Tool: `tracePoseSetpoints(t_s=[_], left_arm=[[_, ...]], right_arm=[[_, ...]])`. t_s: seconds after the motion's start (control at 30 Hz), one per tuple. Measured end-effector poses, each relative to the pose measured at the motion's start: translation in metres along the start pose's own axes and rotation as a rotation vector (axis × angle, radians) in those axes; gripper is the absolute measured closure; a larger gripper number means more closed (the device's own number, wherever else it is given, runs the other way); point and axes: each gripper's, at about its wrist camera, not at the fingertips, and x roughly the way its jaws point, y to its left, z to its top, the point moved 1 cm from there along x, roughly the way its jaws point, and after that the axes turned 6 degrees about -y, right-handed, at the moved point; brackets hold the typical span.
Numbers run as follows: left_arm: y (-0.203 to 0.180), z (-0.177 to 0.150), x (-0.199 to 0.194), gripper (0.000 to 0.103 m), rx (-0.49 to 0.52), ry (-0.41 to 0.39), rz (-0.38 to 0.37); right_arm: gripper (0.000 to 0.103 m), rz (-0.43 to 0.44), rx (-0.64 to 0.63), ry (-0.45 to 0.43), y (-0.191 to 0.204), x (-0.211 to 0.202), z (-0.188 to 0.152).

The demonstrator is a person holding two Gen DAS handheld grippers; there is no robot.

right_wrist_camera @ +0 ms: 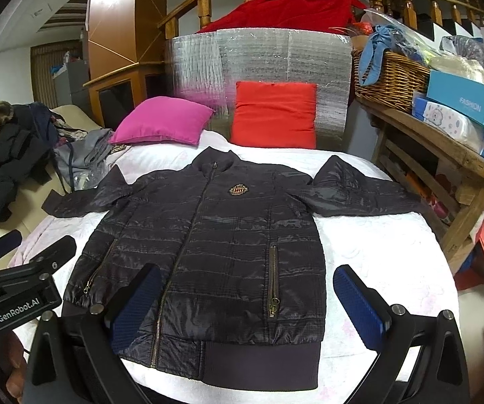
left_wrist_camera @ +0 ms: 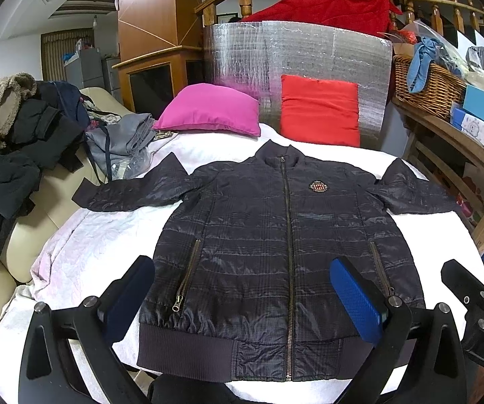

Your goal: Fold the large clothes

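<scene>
A dark quilted zip jacket point(left_wrist_camera: 258, 235) point(right_wrist_camera: 235, 242) lies flat and face up on the white bedspread point(left_wrist_camera: 100, 235) point(right_wrist_camera: 376, 252), zipped, with both sleeves spread sideways and its ribbed hem nearest me. My left gripper point(left_wrist_camera: 242, 299) hovers open above the hem, its blue pads point(left_wrist_camera: 356, 303) wide apart with nothing between them. My right gripper point(right_wrist_camera: 252, 309) is also open over the hem's right half, holding nothing. The other gripper's black body shows at each view's edge point(left_wrist_camera: 477, 320) point(right_wrist_camera: 16, 286).
A pink cushion point(left_wrist_camera: 208, 109) and a red cushion point(left_wrist_camera: 319, 111) lean at the bed's far end against a silver foil panel point(left_wrist_camera: 309, 54). Piled dark clothes point(left_wrist_camera: 16, 141) cover a sofa on the left. A wooden bench with a wicker basket point(left_wrist_camera: 423, 80) and boxes stands right.
</scene>
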Motion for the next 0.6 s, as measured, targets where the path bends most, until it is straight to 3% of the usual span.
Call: tracePoseSetpoints(t_s=[0.4, 0.53, 0.6], left_arm=[[-0.001, -0.003, 0.007, 0.0, 0.004, 0.016, -0.017], [0.004, -0.009, 0.021, 0.0, -0.024, 0.051, -0.038], [0.004, -0.014, 0.031, 0.0, -0.044, 0.078, -0.054]], right_arm=[[0.0, 0.027, 0.039, -0.005, -0.013, 0.006, -0.001], [0.0, 0.069, 0.121, 0.016, -0.04, 0.016, -0.006], [0.0, 0.085, 0.223, 0.04, -0.073, 0.026, -0.012]])
